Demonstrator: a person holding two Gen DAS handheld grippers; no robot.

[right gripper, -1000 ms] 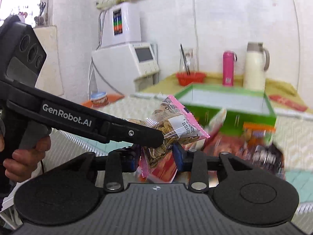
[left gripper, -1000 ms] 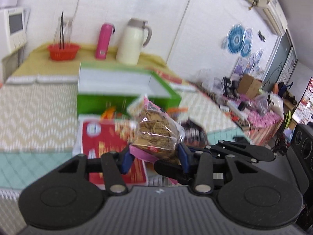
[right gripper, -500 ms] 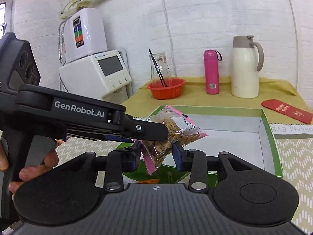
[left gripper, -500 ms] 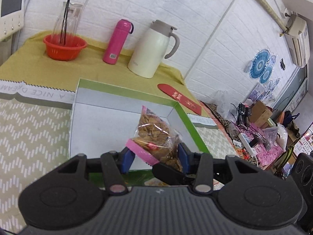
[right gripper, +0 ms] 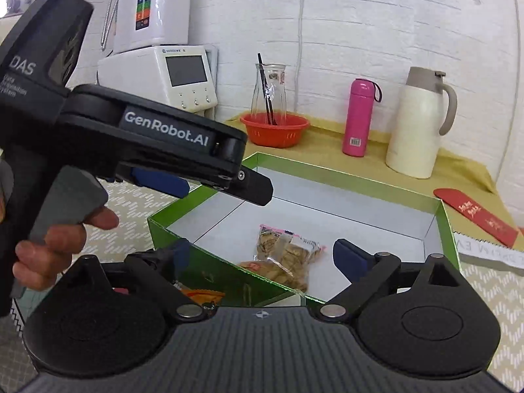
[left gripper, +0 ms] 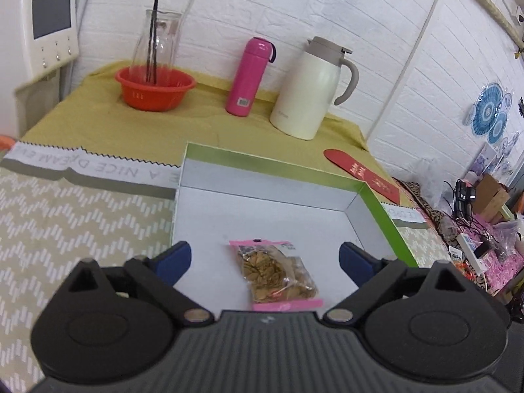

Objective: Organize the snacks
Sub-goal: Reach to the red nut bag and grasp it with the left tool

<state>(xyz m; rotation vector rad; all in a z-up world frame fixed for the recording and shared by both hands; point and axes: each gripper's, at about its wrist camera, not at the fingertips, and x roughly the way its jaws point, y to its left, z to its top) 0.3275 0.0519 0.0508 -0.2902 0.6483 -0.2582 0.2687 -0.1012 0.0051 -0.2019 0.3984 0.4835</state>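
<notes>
A clear snack bag with pink ends [left gripper: 278, 273] lies flat on the white floor of the green-rimmed box [left gripper: 271, 160], near its front. It also shows in the right wrist view [right gripper: 288, 257] inside the box [right gripper: 447, 222]. My left gripper [left gripper: 265, 260] is open and empty, hovering over the bag with its blue pads on either side. My right gripper [right gripper: 262, 258] is open and empty at the box's front corner. The left gripper's body [right gripper: 157, 150] shows in the right wrist view, above the box's left side.
An orange basket with a glass carafe [left gripper: 155, 86], a pink bottle [left gripper: 249, 77] and a cream thermos jug [left gripper: 311, 88] stand on the yellow cloth behind the box. A red envelope [left gripper: 363, 173] lies to its right. Other snack packets [right gripper: 199, 294] lie in front of the box.
Both grippers carried the snack bag over the box, then opened. The bag dropped and now lies on the box floor.
</notes>
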